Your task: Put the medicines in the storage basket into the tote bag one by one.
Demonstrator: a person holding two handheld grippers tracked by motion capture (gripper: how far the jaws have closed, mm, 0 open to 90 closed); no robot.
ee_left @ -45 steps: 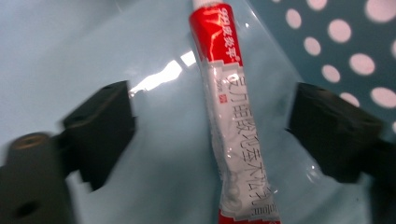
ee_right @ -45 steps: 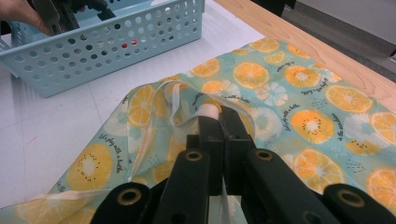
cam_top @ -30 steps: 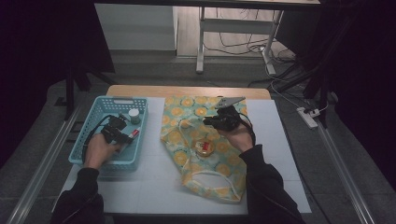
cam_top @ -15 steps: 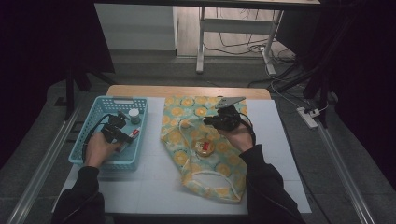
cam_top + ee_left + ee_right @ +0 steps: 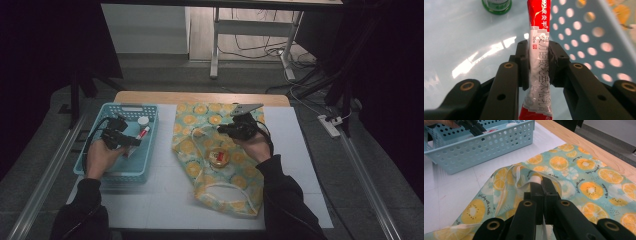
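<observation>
Two hands are busy at the white table [image 5: 165, 200], one gripper in each. Close to the person lies a soft cloth bag with orange fruit slices printed on it [image 5: 225, 187], spread flat, with a small round tin with a yellow lid [image 5: 219, 157] resting on top.

On the person's right, the right gripper [image 5: 239, 129] has its jaws pinched tight on a thin fold at the bag's edge, next to the white drawstring [image 5: 517, 176]. It holds that fold just off the table and has not moved.

On the left side sits a pale blue plastic basket with holes in its walls [image 5: 149, 150]. Inside it, the left gripper [image 5: 131, 141] squeezes a long red and white paper sachet [image 5: 539, 50] between its pads. A second ago the sachet was low in the basket; now the hand has come up a little, and the sachet comes with it.

That looks like a good grab. Next, I think, it goes over to the bag.

Farther back in the basket stands a little bottle with a white cap [image 5: 143, 121].
</observation>
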